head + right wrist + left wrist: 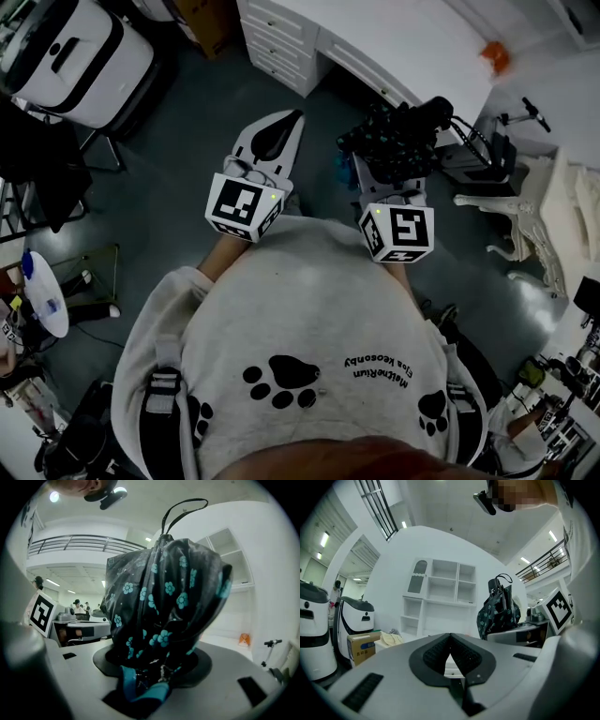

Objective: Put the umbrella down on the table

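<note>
The folded umbrella [394, 141], black with teal flowers and a thin wrist loop, stands upright in my right gripper [390, 167], which is shut on its lower end. It fills the right gripper view as a bunched bundle [164, 597] over the right gripper [154, 665], with a teal strap hanging by the pads. My left gripper [287, 127] is shut with nothing in it, its dark pads [461, 656] meeting in a point. It sits just left of the umbrella [499, 609]. The white table [412, 42] with drawers lies ahead of both grippers.
An orange item [497, 56] sits on the table's far right. A white rounded machine [80, 56] stands at the upper left, a scooter [492, 141] and a white ornate chair [530, 220] at the right. A white shelf unit [440, 597] rises ahead, a cardboard box [361, 648] to its left.
</note>
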`<action>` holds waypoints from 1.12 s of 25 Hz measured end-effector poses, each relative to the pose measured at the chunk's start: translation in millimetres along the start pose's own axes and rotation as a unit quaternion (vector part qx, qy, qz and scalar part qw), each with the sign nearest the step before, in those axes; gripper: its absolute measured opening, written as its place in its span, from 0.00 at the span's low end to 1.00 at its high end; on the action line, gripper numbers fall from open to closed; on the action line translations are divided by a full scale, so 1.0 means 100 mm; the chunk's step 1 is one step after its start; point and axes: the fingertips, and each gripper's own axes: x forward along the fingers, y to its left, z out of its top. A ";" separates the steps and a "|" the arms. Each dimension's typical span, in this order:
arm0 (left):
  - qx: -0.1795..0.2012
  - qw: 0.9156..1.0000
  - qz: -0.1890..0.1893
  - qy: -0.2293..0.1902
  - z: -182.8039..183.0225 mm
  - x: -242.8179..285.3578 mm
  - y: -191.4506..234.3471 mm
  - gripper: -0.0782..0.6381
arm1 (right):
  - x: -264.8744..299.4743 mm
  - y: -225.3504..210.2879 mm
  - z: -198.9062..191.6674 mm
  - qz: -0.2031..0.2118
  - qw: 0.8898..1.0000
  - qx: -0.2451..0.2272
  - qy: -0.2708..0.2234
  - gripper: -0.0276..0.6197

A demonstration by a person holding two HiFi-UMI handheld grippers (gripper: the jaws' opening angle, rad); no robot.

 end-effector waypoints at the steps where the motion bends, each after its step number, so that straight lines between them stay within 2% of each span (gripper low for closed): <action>1: -0.001 1.000 -0.004 0.000 -0.01 0.04 0.02 0.13 | 0.02 -0.02 -0.01 -0.005 1.000 0.001 0.001 0.45; 9: -0.010 1.000 -0.026 0.002 -0.09 0.18 0.08 0.13 | 0.10 -0.10 -0.04 -0.027 1.000 0.004 0.003 0.45; 19: -0.009 1.000 -0.017 -0.005 -0.08 0.34 0.25 0.13 | 0.36 -0.14 0.02 -0.009 1.000 -0.003 -0.007 0.45; 28: -0.017 1.000 -0.005 0.000 -0.06 1.22 0.69 0.13 | 1.24 -0.74 0.11 0.007 1.000 -0.004 0.006 0.45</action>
